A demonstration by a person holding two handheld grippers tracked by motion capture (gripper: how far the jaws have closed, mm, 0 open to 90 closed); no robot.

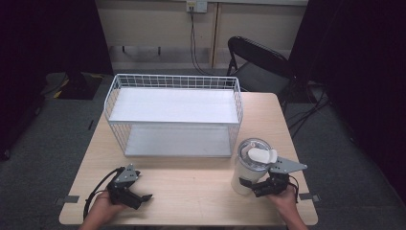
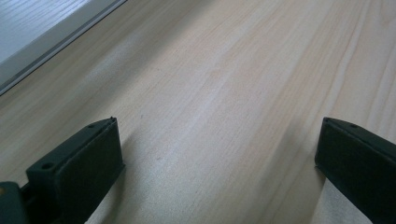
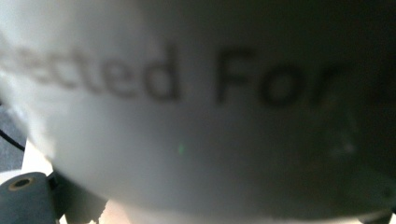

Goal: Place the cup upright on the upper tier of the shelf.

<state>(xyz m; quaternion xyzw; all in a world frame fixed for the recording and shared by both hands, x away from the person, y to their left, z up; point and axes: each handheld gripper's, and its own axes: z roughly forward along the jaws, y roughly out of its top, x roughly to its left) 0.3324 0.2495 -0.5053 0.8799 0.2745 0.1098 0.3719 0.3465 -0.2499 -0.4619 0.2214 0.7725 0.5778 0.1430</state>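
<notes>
High view: right gripper [image 1: 250, 186] clamped on white tumbler [image 1: 249, 167], near right; its own view reveals blurred lettering. Left gripper [image 2: 217, 163] jaws apart over the table [image 2: 224, 84].

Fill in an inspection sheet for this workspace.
Surface: wooden table, bare in front.
Job's things: white tumbler upright, lid on, near the right edge; white wire rack behind it, shelves bare.
Clutter: nothing seen.
Grippers: right hand-held gripper at the tumbler's base, grip unclear; left hand-held gripper open over bare wood.
Cables: black lead from a wall socket.
Surroundings: folding chair, grey carpet.
</notes>
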